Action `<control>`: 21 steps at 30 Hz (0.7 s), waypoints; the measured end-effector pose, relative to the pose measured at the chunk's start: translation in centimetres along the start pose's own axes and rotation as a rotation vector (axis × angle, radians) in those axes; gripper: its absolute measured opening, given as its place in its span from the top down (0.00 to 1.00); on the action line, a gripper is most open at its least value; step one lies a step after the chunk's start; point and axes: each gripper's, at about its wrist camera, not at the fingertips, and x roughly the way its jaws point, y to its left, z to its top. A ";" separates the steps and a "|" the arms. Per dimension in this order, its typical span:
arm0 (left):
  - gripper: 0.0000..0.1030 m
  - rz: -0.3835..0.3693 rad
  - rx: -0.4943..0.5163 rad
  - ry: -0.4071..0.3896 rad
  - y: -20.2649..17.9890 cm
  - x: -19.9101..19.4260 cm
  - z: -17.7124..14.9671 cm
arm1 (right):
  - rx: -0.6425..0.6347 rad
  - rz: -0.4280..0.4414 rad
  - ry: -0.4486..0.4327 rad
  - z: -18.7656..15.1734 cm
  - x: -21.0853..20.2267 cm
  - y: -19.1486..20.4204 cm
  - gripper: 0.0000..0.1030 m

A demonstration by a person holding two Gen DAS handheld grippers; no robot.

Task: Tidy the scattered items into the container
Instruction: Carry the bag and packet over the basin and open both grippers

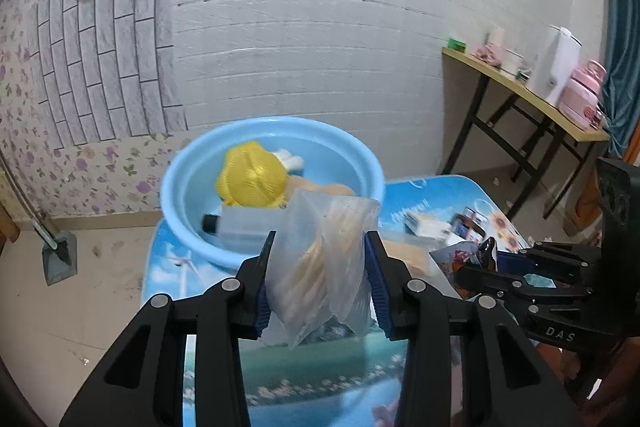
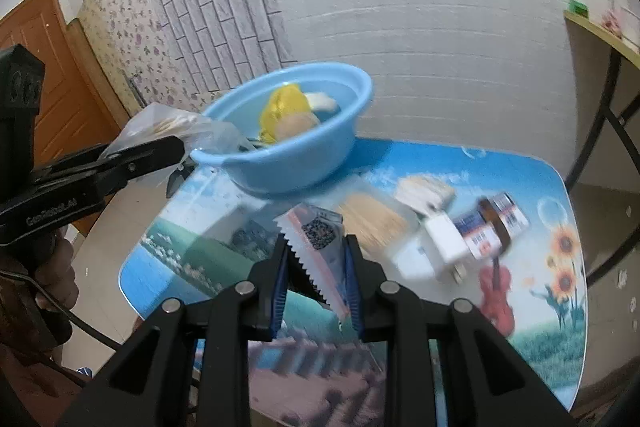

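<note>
Left wrist: blurred basin (image 1: 176, 187) contents, packet (image 1: 472, 255) half-hidden.

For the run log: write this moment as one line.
left gripper: shut on clear bag | right gripper: shut on snack packet | basin: part-filled

Before you: a white brick-pattern wall (image 1: 320, 27), with floral wallpaper (image 1: 24, 75) and a grey brick panel (image 1: 104, 59) to its left. To your right, a wooden side table (image 1: 520, 95) on black legs by a teal curtain (image 1: 620, 67). Pale tiled floor (image 1: 80, 307); brown door (image 2: 52, 67) at left.

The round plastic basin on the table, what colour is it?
Light blue, clearest in the right wrist view.
</note>
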 end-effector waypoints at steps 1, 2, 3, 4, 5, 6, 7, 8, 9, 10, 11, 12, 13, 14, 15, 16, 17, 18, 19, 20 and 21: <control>0.62 0.007 -0.002 -0.003 0.4 0.1 0.3 | -0.007 0.004 -0.002 0.5 0.3 0.3 0.76; 0.62 0.014 -0.004 -0.003 0.8 0.3 0.7 | -0.017 0.010 -0.007 1.2 0.7 0.7 0.76; 0.62 0.019 -0.004 -0.003 1.2 0.4 1.0 | -0.021 0.015 -0.010 1.7 0.9 0.9 0.76; 0.62 0.023 -0.003 -0.005 1.5 0.6 1.3 | -0.026 0.022 -0.015 2.2 1.2 1.2 0.76; 0.62 0.029 0.000 -0.009 1.8 0.7 1.7 | -0.032 0.030 -0.019 2.7 1.5 1.5 0.76; 0.62 0.036 0.005 -0.013 2.1 0.9 2.1 | -0.039 0.036 -0.024 3.3 1.8 1.8 0.76; 0.62 0.041 0.008 -0.014 2.4 1.2 2.3 | -0.047 0.040 -0.030 3.9 2.2 2.2 0.76; 0.62 0.046 0.010 -0.012 2.8 1.6 2.7 | -0.053 0.045 -0.032 4.4 2.6 2.6 0.76; 0.62 0.050 0.009 -0.009 3.1 2.0 3.0 | -0.060 0.052 -0.033 5.0 3.1 2.9 0.76; 0.62 0.052 0.005 -0.006 3.5 2.5 3.3 | -0.065 0.057 -0.033 5.4 3.4 3.2 0.76; 0.62 0.054 0.002 -0.004 3.9 3.0 3.5 | -0.069 0.063 -0.033 6.0 3.8 3.4 0.76; 0.62 0.056 -0.001 -0.001 4.1 3.4 3.7 | -0.074 0.068 -0.033 6.4 4.2 3.7 0.76; 0.62 0.058 -0.003 0.005 4.3 4.0 3.9 | -0.079 0.071 -0.032 6.8 4.7 3.8 0.76; 0.62 0.058 -0.002 0.013 4.5 4.6 4.0 | -0.085 0.071 -0.029 7.3 5.2 4.0 0.76; 0.62 0.056 0.002 0.020 4.6 5.1 4.1 | -0.087 0.070 -0.024 7.6 5.6 4.2 0.76; 0.62 0.056 0.008 0.027 4.7 5.7 4.2 | -0.088 0.069 -0.018 7.9 6.0 4.2 0.76; 0.62 0.059 0.014 0.033 4.9 6.3 4.4 | -0.092 0.071 -0.012 8.2 6.5 4.3 0.76; 0.62 0.061 0.015 0.040 5.1 6.8 4.4 | -0.096 0.070 -0.006 8.5 6.9 4.3 0.76; 0.62 0.061 0.014 0.049 5.3 7.3 4.4 | -0.098 0.070 0.001 8.8 7.4 4.2 0.76; 0.62 0.060 0.008 0.059 5.5 7.9 4.5 | -0.099 0.070 0.006 9.0 7.7 4.2 0.76; 0.61 0.063 0.001 0.067 5.6 8.3 4.5 | -0.098 0.070 0.011 9.3 8.2 4.2 0.76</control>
